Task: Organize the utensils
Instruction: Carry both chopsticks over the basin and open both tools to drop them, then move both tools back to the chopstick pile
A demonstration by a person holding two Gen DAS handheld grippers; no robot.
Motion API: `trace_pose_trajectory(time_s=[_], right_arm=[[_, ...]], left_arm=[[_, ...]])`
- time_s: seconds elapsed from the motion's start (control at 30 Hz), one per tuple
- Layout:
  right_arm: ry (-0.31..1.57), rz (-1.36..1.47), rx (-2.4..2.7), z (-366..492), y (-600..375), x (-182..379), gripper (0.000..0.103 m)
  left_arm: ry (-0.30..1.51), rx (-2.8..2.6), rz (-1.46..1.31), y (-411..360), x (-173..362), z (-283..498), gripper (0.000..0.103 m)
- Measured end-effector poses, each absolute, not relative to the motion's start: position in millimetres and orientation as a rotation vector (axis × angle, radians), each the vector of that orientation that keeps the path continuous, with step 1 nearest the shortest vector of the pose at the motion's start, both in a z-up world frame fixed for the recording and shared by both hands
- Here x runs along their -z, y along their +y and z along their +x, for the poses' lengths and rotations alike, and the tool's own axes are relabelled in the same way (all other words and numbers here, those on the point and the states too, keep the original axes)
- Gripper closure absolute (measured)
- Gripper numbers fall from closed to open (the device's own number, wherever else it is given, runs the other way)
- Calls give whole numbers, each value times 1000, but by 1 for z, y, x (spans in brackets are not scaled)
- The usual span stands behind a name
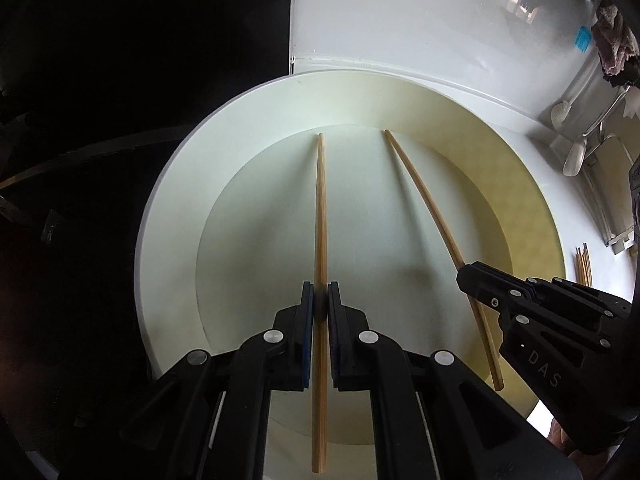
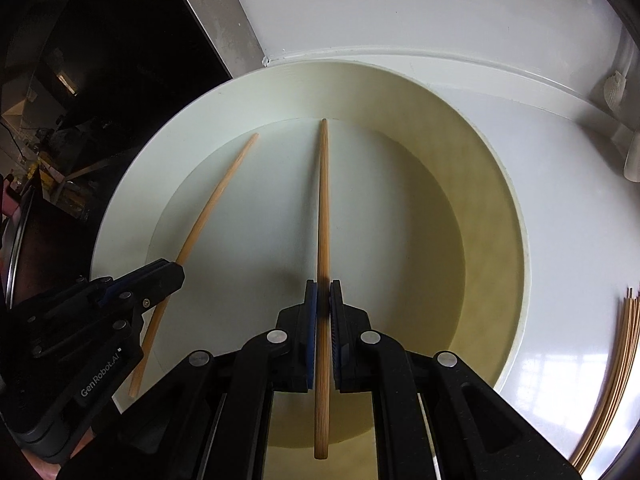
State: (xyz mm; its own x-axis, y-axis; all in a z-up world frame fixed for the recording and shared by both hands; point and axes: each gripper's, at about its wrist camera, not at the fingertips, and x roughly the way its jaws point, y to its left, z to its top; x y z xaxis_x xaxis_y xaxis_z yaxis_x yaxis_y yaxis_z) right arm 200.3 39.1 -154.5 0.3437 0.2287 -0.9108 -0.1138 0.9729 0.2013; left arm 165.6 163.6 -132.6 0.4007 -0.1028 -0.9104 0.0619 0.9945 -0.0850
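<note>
My left gripper (image 1: pixel 320 294) is shut on a wooden chopstick (image 1: pixel 321 208) that points forward over a large cream round tray (image 1: pixel 176 184). My right gripper (image 2: pixel 323 292) is shut on a second wooden chopstick (image 2: pixel 323 200) over the same tray (image 2: pixel 508 216). Each gripper shows in the other's view: the right one (image 1: pixel 466 276) at the right in the left wrist view with its chopstick (image 1: pixel 424 188), the left one (image 2: pixel 176 270) at the left in the right wrist view with its chopstick (image 2: pixel 216 208). Both chopsticks' far tips reach the tray's inner back wall.
The tray sits on a white counter (image 2: pixel 560 240). A bundle of more chopsticks (image 2: pixel 616 380) lies on the counter to the right, also in the left wrist view (image 1: pixel 584 266). White spoons (image 1: pixel 574 156) lie at the far right. A dark surface (image 1: pixel 120 80) is to the left.
</note>
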Motion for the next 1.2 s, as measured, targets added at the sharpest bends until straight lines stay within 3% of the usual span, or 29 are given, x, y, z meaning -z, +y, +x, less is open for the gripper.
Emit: trace_pose_trajectory(time_s=[0.3,0.47,0.57,0.83,0.97,1.2], right_arm=[[1235,108,-202,203,44,158,96],[1210,110,-185,188,35,145,93],[1184,119,-174,178,27,137,79],[1107,135,-152,130,6,107,60],[1090,137,-134,112,-2,98,52],[1099,168,-78,97,-17,97,48]], left_arm=[[1182,106,-35,171,141,170,93],[1139,84,-30,177,128,163,55],[1108,73,-37,182,117,156,39],[1054,58,-28,183,93,129,25],[1044,70,-10,177,86,114,23],[1032,94,10,168,76,92,21]])
